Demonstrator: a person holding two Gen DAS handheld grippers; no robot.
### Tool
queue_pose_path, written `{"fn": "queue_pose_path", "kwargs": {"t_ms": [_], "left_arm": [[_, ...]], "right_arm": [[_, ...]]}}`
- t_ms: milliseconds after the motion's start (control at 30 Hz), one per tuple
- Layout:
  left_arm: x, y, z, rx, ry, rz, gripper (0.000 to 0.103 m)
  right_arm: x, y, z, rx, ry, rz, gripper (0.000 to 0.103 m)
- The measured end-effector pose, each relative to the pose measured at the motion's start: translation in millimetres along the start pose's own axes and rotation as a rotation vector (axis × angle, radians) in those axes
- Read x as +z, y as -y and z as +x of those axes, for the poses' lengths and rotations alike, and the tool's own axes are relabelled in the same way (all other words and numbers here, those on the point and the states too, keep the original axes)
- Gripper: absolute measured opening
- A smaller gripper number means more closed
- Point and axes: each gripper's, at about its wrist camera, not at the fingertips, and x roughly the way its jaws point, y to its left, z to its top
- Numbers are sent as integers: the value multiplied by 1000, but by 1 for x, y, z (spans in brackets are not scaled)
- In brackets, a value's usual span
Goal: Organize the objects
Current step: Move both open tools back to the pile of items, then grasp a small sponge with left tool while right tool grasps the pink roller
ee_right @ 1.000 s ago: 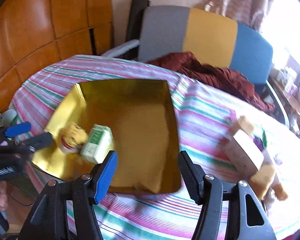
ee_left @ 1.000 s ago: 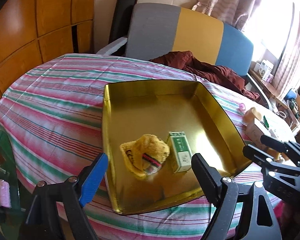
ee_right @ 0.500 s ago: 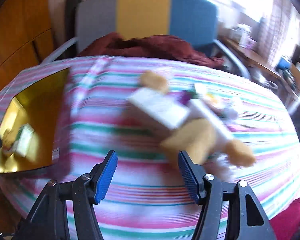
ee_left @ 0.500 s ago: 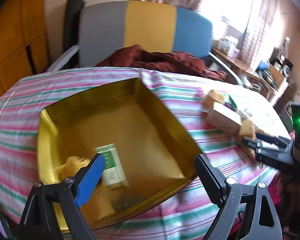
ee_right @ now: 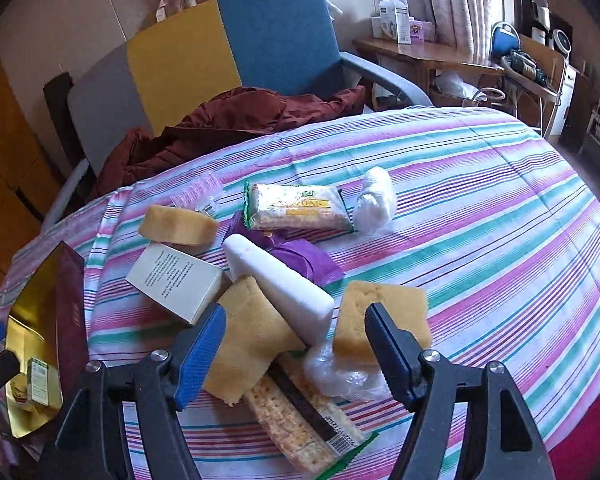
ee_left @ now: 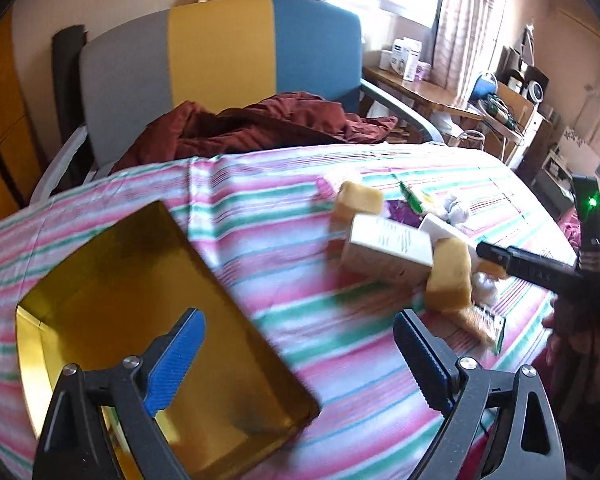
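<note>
Both views swung rightward | three sponges (ee_right: pixel 380 320), one gold tray (ee_left: pixel 140 320) | both grippers (ee_right: pixel 292 344) agape, empty

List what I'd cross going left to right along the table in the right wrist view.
Gold tray → cream box → white block → yellow sponge

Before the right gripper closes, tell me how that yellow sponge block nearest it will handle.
The sponge block looks porous, so probably light and squashy. It rests partly on crinkled plastic wrap, so it may slide or tip.
</note>
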Motion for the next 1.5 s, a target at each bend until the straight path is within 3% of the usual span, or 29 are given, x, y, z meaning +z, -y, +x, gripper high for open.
{"fn": "queue_pose_path", "kwargs": {"t_ms": [333,700,767,800,833,1033,1200,1300,1500], "left_arm": [[69,35,84,-2,-59,51,99],[108,64,183,39,-147,144,99],[109,65,195,28,-150,155,79],[109,63,199,-18,-166,148,53],[109,60,199,-59,-175,123,54],[101,29,141,-93,-62,58,54],[91,-9,92,-122,-7,-34,54],[79,-34,76,-132,4,-111,54],[54,-71,50,-126,14,-212,54]], "right_arm": [[0,3,2,64,-19,44,74],[0,0,11,92,-58,31,74],[0,1,12,89,-63,31,74],[0,1,12,84,-65,31,74],[-1,1,12,77,-67,30,74],[14,-5,16,98,-107,-9,74],[60,-39,32,121,-90,-170,74],[88,-70,63,122,-85,-323,76],[114,-124,145,108,-174,-487,83]]}}
